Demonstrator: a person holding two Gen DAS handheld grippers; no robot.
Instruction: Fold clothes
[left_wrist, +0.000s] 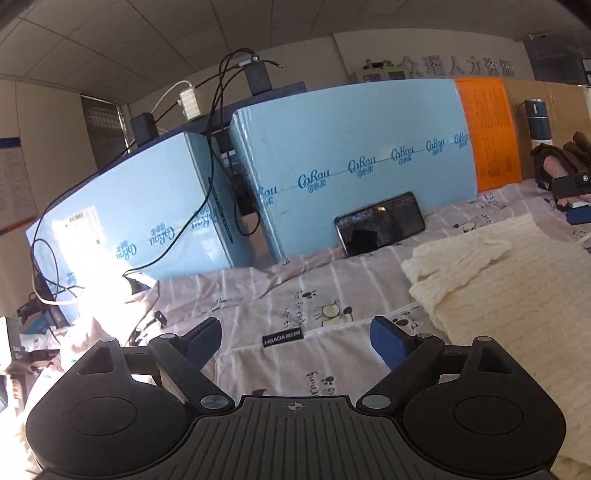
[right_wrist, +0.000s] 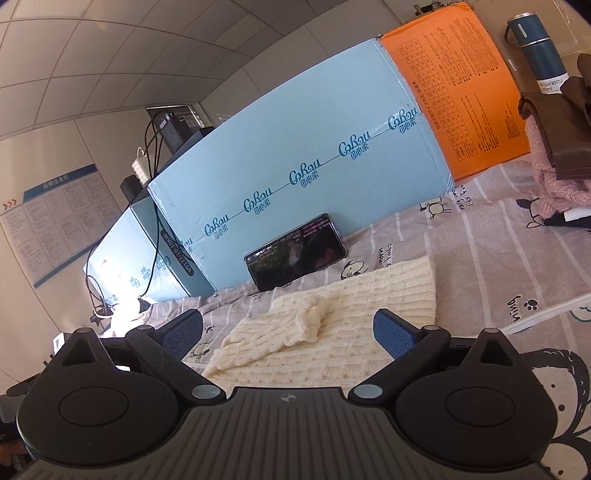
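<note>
— Left claw (left_wrist: 295, 341): wide apart, nothing between the pads, hanging over the patterned sheet (left_wrist: 280, 295). Right claw (right_wrist: 288, 332): likewise spread wide, holding nothing.

— Garment location?

— Cream knit sweater (right_wrist: 332, 325), flat on the sheet. Directly ahead of the right claw, partly under the gap between its fingers. Off to the right of the left claw, not between its fingers, no contact visible from either side.

— Progress?

— Partly folded, by the look of it: one sleeve (right_wrist: 306, 317) laid across the body, ribbed hem at the far end toward the phone (right_wrist: 295, 251) propped against the blue box (right_wrist: 295, 147). Remaining, as judged: likely the other side tucked in, then the body doubled over. Near end of the sweater hidden under the right claw's housing, so cannot confirm how that side lies.

— Other clothes?

— Heap at the far right, pink knit (right_wrist: 554, 184) under a brown piece (right_wrist: 554, 129), beside a blue bottle (right_wrist: 539, 48). Cannot tell whether finished or waiting.

— Next grasp?

— Probably a sweater edge for each claw; left needs to shift right first.
</note>
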